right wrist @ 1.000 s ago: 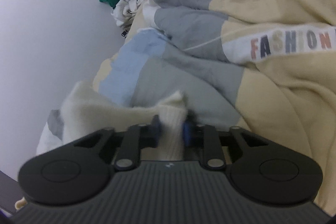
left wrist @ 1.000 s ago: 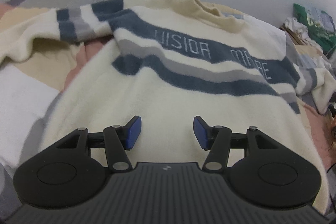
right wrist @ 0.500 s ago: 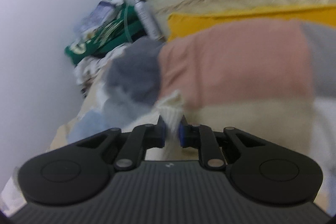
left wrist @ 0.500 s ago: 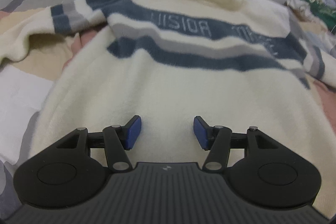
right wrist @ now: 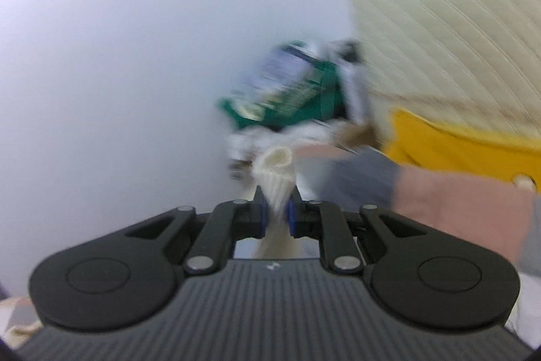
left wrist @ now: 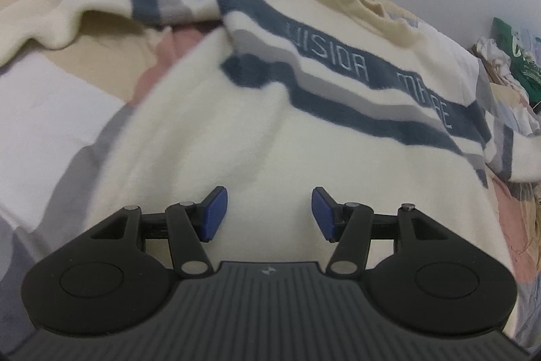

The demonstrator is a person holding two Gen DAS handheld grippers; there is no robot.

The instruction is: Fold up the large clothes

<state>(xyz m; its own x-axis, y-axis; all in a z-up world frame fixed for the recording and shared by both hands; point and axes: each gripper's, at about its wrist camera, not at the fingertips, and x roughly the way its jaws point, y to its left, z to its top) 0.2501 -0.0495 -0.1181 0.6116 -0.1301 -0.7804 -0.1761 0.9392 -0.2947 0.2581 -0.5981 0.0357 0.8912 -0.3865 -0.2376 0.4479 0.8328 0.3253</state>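
1. Left view: I see the sweater point(left wrist: 270, 131) spread face up on the quilt point(left wrist: 50, 104). It is cream with navy and grey chest stripes and pale lettering in the navy band. The collar lies toward the far wall.

2. One sleeve point(left wrist: 84, 9) runs off toward the left edge of the left view. It is rumpled and humped over the quilt, with its own navy and grey bands near the shoulder.

3. The left gripper point(left wrist: 268, 213) hangs over the lower body of the sweater. Its jaws stand moderately wide and there is nothing between the blue pads point(left wrist: 213, 215). I cannot tell whether the pads touch the knit below.

4. Right view: the right gripper point(right wrist: 275, 215) is drawn in narrow, pinching a cream ribbed cuff point(right wrist: 275, 171). The cuff's open end pokes out ahead of the pads. More cream knit trails down behind the jaws.

5. The right view is heavily blurred. Beyond the cuff I make out a green package point(right wrist: 290, 100) against the white wall, a yellow cloth point(right wrist: 456, 144), and pink and grey quilt patches at right.

6. In the left view a green package point(left wrist: 517, 56) also sits in a clutter pile at the far right edge, well apart from the sweater body.
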